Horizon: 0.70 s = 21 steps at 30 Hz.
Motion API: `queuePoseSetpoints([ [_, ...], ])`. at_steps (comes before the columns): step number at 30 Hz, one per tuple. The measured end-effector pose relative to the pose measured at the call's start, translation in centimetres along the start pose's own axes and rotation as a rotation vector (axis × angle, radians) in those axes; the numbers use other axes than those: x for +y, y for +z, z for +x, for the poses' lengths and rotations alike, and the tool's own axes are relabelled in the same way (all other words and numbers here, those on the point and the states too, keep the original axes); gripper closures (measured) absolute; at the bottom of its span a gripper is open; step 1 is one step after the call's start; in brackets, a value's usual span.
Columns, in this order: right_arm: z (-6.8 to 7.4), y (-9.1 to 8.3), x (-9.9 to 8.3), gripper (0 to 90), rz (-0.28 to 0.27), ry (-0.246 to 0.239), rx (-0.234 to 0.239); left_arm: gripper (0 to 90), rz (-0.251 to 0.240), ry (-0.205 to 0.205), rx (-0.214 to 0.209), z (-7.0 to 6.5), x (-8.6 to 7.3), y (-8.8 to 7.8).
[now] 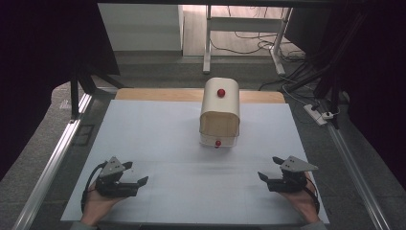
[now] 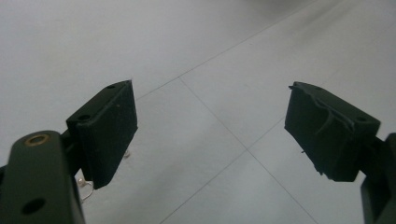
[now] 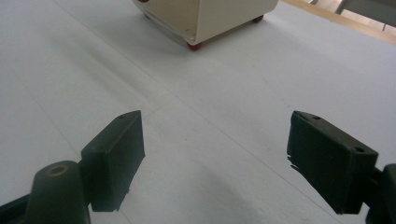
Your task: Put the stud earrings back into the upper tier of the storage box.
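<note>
Resting low over the white sheet (image 1: 167, 143) near the table's front edge, the left gripper (image 1: 135, 173) and the right gripper (image 1: 269, 169) sit well apart, each held in a hand, jaws spread wide with nothing between them. Farther back, roughly midway between them, stands a cream box (image 1: 220, 111) with a rounded top, a red knob (image 1: 221, 92) on it and another red knob (image 1: 218, 143) on its lower front; small red feet (image 3: 194, 45) show under it in the right gripper view
</note>
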State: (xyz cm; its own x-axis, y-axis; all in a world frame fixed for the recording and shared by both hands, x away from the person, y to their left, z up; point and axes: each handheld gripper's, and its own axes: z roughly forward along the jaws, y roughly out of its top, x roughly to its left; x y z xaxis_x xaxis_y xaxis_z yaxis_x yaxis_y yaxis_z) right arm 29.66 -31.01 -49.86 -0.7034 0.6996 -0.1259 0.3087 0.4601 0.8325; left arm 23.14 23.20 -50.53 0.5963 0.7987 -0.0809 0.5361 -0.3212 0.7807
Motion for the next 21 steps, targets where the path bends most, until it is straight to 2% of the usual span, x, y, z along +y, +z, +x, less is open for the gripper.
queuePoseSetpoints([
  [3, 0.02, 0.02, -0.04, 20.4, -0.005, 0.0, 0.024, 17.9, -0.002, -0.001, 0.0, 0.1, -0.05, -0.07],
  [11, 0.17, 0.04, -0.05, 22.2, -0.012, -0.004, 0.045, 19.4, -0.001, 0.004, 0.003, 0.33, -0.01, -0.21],
  [21, 0.24, 0.08, -0.17, 23.3, -0.006, -0.008, 0.048, 20.2, -0.003, 0.003, 0.0, 0.38, 0.09, -0.35],
])
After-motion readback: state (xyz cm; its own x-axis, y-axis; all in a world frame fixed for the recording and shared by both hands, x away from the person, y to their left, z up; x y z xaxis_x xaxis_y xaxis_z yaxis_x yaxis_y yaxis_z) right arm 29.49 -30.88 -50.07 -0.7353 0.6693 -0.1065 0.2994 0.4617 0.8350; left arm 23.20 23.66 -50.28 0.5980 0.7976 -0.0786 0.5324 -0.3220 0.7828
